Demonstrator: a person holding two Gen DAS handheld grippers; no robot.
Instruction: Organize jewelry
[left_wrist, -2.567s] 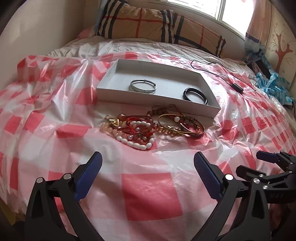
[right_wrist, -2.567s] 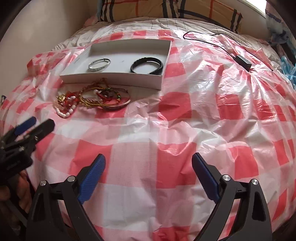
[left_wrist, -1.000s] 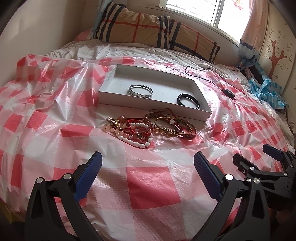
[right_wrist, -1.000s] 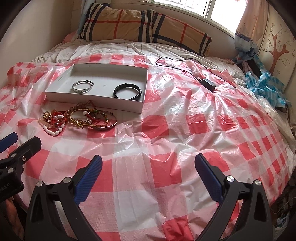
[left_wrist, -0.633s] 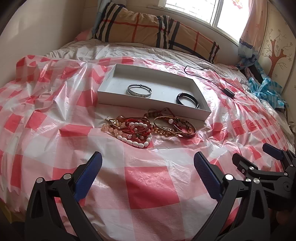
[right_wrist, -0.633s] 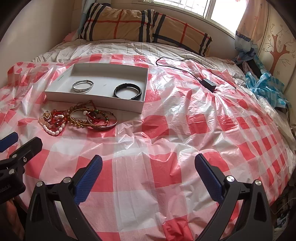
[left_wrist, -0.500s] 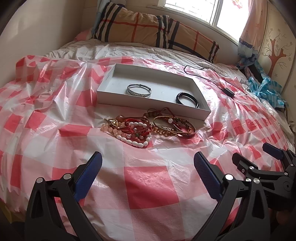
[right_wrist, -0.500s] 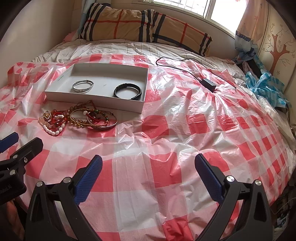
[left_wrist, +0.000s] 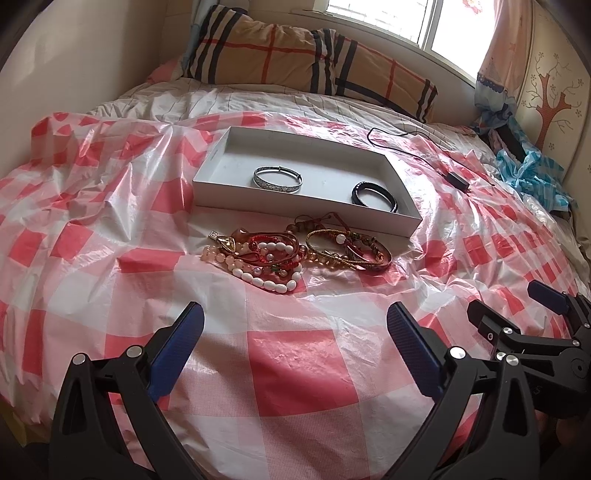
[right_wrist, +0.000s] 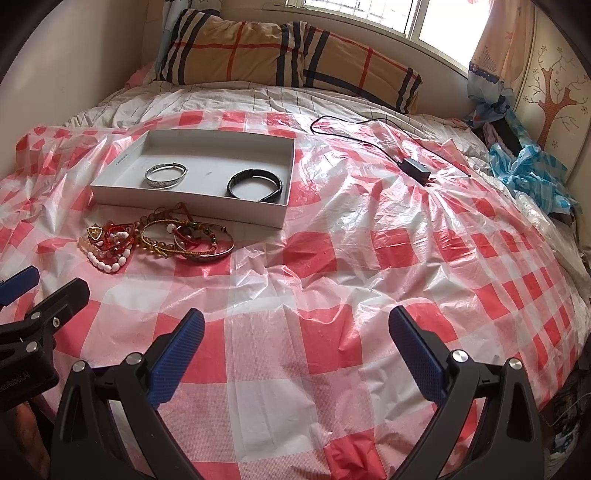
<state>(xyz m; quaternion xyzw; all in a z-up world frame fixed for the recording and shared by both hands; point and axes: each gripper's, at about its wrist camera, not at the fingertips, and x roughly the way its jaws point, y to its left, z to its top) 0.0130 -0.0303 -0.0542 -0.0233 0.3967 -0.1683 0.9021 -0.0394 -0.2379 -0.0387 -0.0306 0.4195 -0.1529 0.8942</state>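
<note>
Before the box (left_wrist: 229, 186), both grippers (left_wrist: 294, 345) (right_wrist: 295, 345) hung wide open, empty. Tangled bracelets (left_wrist: 295, 253) could lift together, I judged

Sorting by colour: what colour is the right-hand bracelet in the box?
Black bracelet, clearest in the right wrist view.

Bedroom: bed (right_wrist: 369, 258), plaid pillow (right_wrist: 288, 55)

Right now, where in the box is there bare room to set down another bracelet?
In the white box, the floor is bare behind and between the silver bangle and the black bracelet. It is crowded on the sheet just in front, at the tangled bracelet pile.
</note>
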